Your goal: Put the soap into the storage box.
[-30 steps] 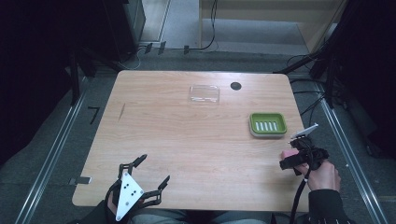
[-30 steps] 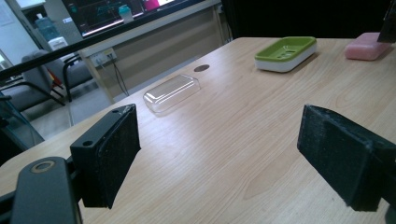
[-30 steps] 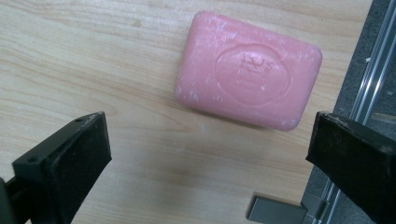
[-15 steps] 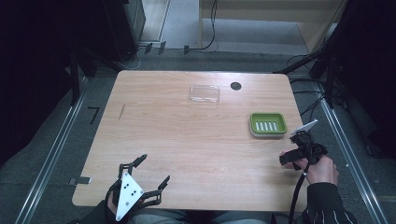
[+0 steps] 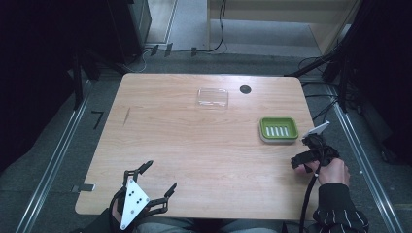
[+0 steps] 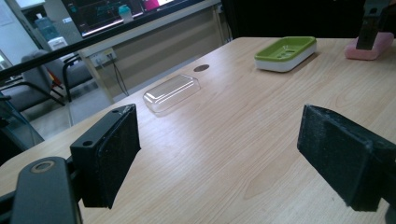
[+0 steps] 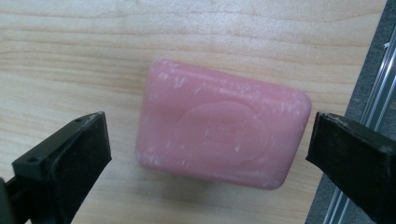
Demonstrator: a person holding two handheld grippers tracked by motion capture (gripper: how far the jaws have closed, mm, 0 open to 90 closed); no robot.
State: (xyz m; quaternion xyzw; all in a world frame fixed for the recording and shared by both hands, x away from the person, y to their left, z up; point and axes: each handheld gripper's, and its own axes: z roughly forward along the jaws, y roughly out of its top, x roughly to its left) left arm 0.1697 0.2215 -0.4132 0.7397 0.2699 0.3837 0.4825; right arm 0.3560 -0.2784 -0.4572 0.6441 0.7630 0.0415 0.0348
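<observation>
Right gripper view looks straight down on a pink soap [image 7: 224, 140] lying flat on the tabletop [image 7: 187, 28], between the two black jaws of the right hand-held gripper [image 7: 208, 154]. The jaws stand wide, one off each short end of the bar, and neither pad touches it. The soap sits close to the tabletop's edge, just beyond the jaw on the rail side.

By these pictures the step in hand is the approach for a grasp: the jaws bracket the bar but have not closed. The next move likely calls for a short drop until the pads are level with the bar's sides, then a squeeze along its length. The bar looks smooth and rounded, so a shallow or off-centre grip might let it slip.

High view shows the right hand-held gripper [image 5: 311, 158] tipped downward over the right edge, the person's hand [image 5: 333, 171] behind it and a sleeve rising from the bottom. A green dish [image 5: 278, 129] lies just ahead and inward of it, a probable goal for the soap. A clear lid [image 5: 213, 97] lies farther off, well apart from both.

Left hand-held gripper [image 5: 145, 187] rests low at the near edge with jaws wide, holding nothing, pointing across the tabletop toward the lid [image 6: 172, 92] and dish [image 6: 286, 52].
</observation>
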